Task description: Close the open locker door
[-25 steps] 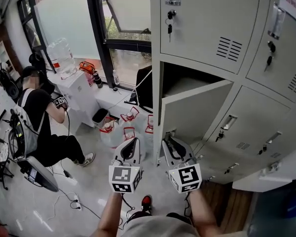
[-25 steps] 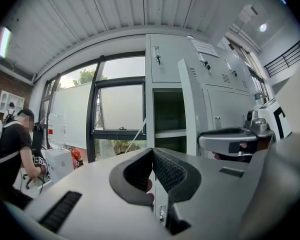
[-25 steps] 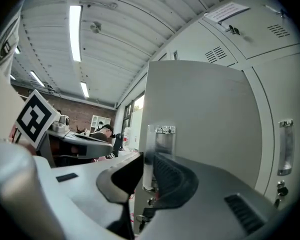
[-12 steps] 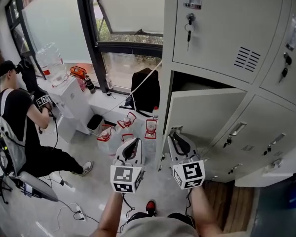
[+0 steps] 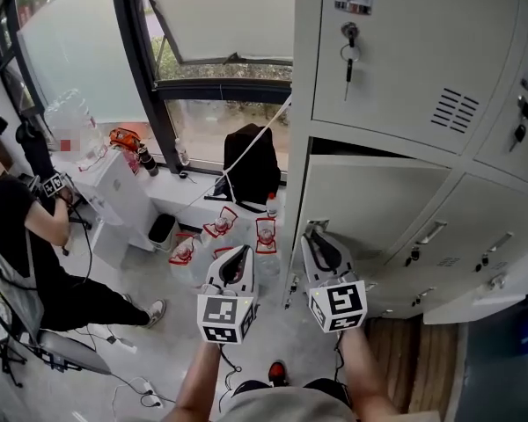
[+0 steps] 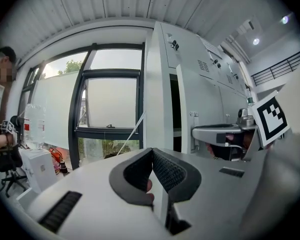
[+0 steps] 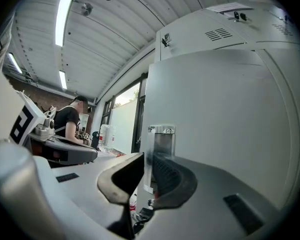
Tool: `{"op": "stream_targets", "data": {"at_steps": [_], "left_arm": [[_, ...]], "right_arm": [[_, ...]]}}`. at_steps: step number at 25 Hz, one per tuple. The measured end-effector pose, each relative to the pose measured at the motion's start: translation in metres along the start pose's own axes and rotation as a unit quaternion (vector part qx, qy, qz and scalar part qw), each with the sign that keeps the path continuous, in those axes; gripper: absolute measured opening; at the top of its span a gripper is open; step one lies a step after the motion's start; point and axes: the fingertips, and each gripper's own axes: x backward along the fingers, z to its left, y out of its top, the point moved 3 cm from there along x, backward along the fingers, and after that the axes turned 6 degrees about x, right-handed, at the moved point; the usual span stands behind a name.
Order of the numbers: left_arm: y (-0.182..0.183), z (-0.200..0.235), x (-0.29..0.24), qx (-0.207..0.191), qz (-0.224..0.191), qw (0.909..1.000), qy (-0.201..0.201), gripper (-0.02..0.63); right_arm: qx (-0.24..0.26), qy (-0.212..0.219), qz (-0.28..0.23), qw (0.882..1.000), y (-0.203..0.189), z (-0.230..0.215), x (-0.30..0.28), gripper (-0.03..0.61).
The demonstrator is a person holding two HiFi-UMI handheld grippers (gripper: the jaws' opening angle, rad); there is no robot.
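The grey locker door point(image 5: 378, 209) in the middle row stands almost flush with its frame, only a thin dark gap showing along its top. My right gripper point(image 5: 313, 235) is at the door's left free edge. In the right gripper view its jaws point(image 7: 148, 160) are shut on that edge of the door point(image 7: 215, 124), just below a small metal latch plate point(image 7: 161, 136). My left gripper point(image 5: 238, 255) hangs beside it, left of the lockers, over the floor. In the left gripper view its pads point(image 6: 151, 155) meet at the tips with nothing between them.
The locker bank point(image 5: 405, 51) fills the right, with keys point(image 5: 350, 49) hanging in the upper door. A dark window frame point(image 5: 145, 86), a black bag point(image 5: 251, 167), red-and-white packs on the floor point(image 5: 220, 225), a white cabinet point(image 5: 114, 196) and a seated person point(image 5: 18, 236) lie left.
The locker door has swung inward from half open to nearly flush, with my right gripper on its edge. The dark opening above it has shrunk to a slit.
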Motion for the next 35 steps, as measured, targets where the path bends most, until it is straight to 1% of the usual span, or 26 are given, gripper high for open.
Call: {"op": "stream_targets", "data": {"at_steps": [6, 13, 22, 30, 35], "left_arm": [[-0.001, 0.01, -0.019, 0.002, 0.004, 0.9999, -0.011, 0.023], [-0.005, 0.017, -0.035, 0.004, 0.011, 0.9998, -0.018, 0.023], [-0.01, 0.023, -0.045, 0.007, 0.02, 0.9996, -0.018, 0.023], [-0.009, 0.022, -0.046, 0.005, 0.02, 0.9996, -0.02, 0.023], [-0.008, 0.019, -0.041, 0.005, 0.016, 0.9997, -0.021, 0.023]], "right_arm": [[-0.001, -0.02, -0.002, 1.0, -0.001, -0.009, -0.02, 0.06], [-0.006, -0.032, -0.003, 0.999, -0.003, -0.019, -0.034, 0.06], [-0.007, -0.038, -0.003, 0.999, -0.005, -0.026, -0.043, 0.06], [-0.003, -0.032, -0.003, 0.999, -0.004, -0.024, -0.044, 0.06], [0.002, -0.034, -0.003, 0.999, -0.002, -0.024, -0.03, 0.06]]}}
